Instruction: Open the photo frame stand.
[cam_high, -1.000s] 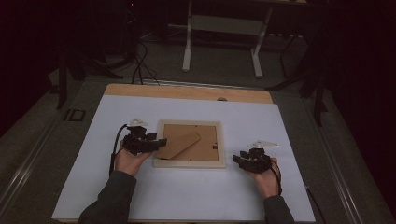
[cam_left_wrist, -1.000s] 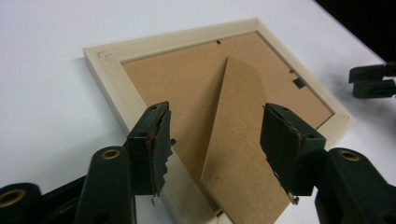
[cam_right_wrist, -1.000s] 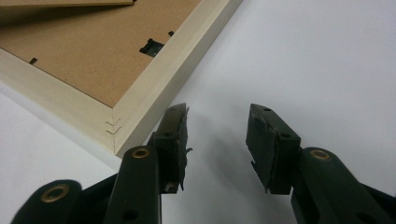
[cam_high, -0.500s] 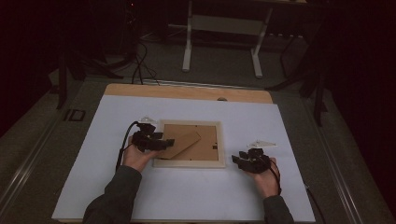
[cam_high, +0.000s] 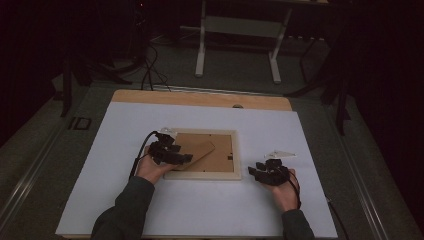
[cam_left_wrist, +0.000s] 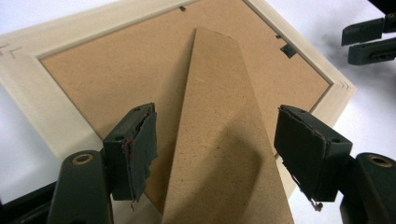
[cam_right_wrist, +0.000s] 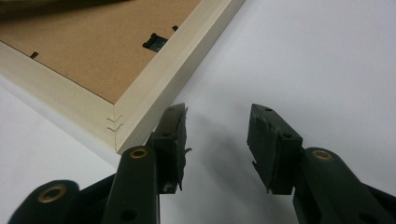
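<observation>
Pale wooden picture frame (cam_high: 204, 156), one in number, lies face down on the white counter (cam_high: 200, 210), its brown fibreboard backing up and one brown fibreboard easel stand (cam_high: 200, 152) slanting across that backing.

High view: two hand-held black grippers. The left gripper (cam_high: 186, 158) is over the frame's left part, on the stand's lower end; the right gripper (cam_high: 252, 173) rests on the counter just beside the frame's lower right corner. Jaw detail is too small to read here. Compared with a second ago, the left gripper has moved further in over the frame; the right one is where it was.

Left gripper view: the left gripper (cam_left_wrist: 212, 154) has its jaws spread, one on each side of the easel stand (cam_left_wrist: 224, 154), neither pad pressing it; they have just been opening. The stand's lower end is cut off at the bottom edge. Two small metal tabs show at the backing's edge.

Right gripper view: the right gripper (cam_right_wrist: 217, 140) has its jaws spread with only counter between them, the left pad just beside the picture frame (cam_right_wrist: 154, 88) corner; contact cannot be told. One dark hanger clip (cam_right_wrist: 154, 42) shows.
</observation>
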